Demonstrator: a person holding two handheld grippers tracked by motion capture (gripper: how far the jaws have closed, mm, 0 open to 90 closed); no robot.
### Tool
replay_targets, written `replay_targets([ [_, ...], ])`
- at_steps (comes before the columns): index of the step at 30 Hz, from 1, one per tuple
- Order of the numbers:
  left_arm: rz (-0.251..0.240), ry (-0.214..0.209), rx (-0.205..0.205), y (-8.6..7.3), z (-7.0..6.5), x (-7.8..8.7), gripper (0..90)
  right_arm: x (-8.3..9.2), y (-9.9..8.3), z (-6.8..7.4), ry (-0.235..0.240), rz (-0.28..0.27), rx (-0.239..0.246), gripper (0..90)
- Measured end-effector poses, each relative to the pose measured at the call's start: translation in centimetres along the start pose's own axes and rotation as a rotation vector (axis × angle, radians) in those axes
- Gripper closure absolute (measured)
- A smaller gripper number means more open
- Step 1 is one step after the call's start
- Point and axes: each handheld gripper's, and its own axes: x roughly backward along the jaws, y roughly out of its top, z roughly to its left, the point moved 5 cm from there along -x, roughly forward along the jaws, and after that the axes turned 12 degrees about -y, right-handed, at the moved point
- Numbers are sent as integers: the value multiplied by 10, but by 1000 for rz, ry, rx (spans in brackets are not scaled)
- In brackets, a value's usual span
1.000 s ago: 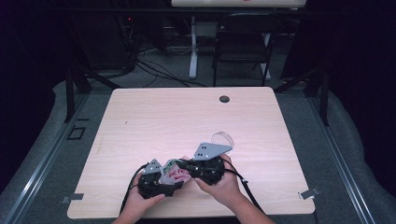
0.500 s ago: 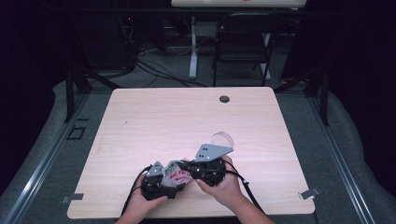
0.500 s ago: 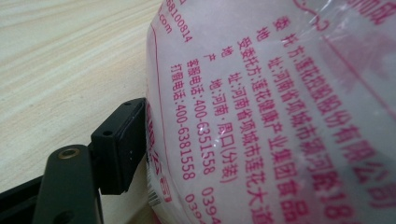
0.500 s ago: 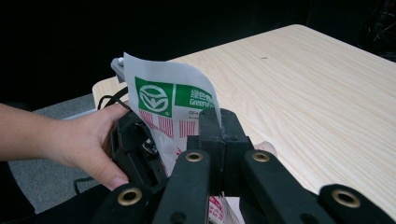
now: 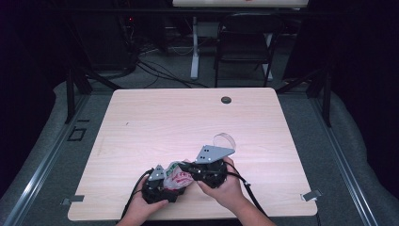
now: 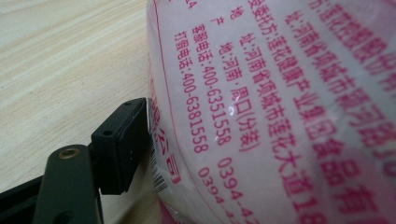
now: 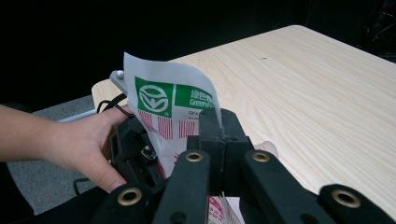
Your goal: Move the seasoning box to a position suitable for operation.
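A white plastic packet [image 5: 177,175] with red print and a green logo is held between both grippers near the table's front edge. My right gripper [image 5: 189,169] is shut on it. In the right gripper view the jaws [image 7: 218,128] pinch the packet [image 7: 168,98] just below its upturned top corner. My left gripper [image 5: 165,184] holds the other end. In the left gripper view one black finger [image 6: 119,149] presses against the packet's [image 6: 280,116] edge, and the packet hides the other finger. A hand wraps around each gripper.
A clear curved plastic strip [image 5: 225,140] lies on the wooden table [image 5: 164,117] just behind the right gripper. A dark round grommet [image 5: 226,100] sits near the far edge. A chair [image 5: 244,42] and cables stand on the floor beyond.
The left gripper has shifted slightly while it holds the packet. The right gripper has stayed still.
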Motion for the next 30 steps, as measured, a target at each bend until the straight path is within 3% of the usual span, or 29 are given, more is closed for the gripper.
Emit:
replay_targets([
  [16,3,28,-21,2,-1,-3,345,0,0,1,-7,-2,1,900],
  [30,-21,18,3,2,0,-1,458,-1,1,0,-1,-7,-6,900],
])
